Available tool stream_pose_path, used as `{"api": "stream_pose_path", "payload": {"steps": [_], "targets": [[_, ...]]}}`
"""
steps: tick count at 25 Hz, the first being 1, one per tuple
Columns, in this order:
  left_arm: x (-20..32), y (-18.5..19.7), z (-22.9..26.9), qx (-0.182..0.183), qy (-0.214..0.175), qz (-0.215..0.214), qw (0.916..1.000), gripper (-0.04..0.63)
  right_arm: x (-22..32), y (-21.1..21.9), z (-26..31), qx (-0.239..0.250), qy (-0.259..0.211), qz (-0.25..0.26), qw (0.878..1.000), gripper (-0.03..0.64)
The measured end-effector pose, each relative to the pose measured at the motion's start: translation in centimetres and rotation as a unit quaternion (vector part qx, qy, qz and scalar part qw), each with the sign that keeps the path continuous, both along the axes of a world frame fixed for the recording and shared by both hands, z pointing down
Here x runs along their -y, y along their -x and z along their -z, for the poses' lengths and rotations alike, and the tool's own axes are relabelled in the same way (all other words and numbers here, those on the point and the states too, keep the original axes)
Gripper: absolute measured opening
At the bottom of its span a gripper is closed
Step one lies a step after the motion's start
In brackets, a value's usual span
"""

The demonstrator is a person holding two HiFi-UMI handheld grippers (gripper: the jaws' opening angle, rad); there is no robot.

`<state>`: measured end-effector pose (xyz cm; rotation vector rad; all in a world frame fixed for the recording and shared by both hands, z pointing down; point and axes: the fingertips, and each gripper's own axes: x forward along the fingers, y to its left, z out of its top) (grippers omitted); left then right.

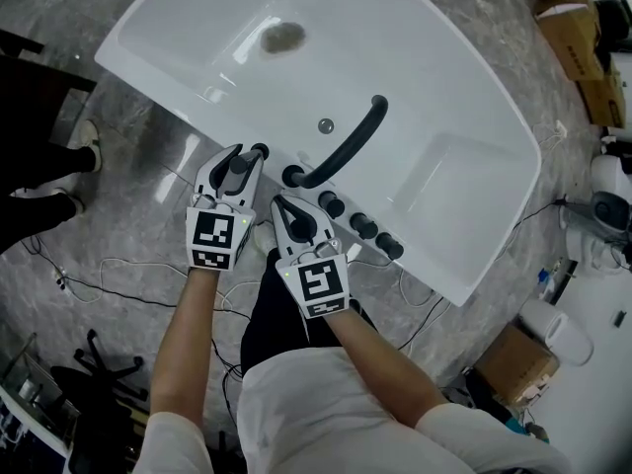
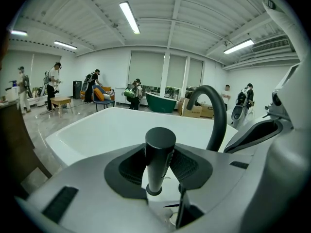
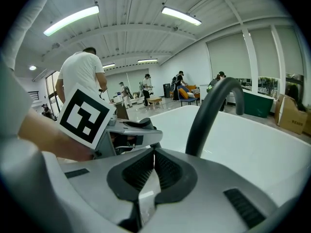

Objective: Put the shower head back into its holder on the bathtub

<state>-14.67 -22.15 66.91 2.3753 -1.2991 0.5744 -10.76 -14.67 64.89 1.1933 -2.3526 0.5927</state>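
Left gripper [image 1: 247, 156] cube: black-and-white marker squares, no letters.
Right gripper [image 1: 286, 205] cube: same.
Cardboard boxes [image 1: 578, 42], far right: nothing I can read.

Ceiling strip lights [image 2: 129, 17] high above the left tool [image 2: 158, 166] and right tool [image 3: 153, 166] light the hall brightly and evenly. Glare patches streak the white bathtub [image 1: 395, 47] ahead of them. Both gripper views bulge, corners black; shadows are soft.
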Motion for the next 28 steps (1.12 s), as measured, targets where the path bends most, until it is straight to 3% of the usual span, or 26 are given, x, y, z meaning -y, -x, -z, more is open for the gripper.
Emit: {"api": "stream_pose_path", "payload": {"steps": [28], "targets": [[0.4, -1.0, -2.6, 0.02, 0.028, -0.023, 0.9991, 0.143, 1.2, -0.3, -0.5, 0.002, 0.006, -0.006, 1.0, 0.018]]}}
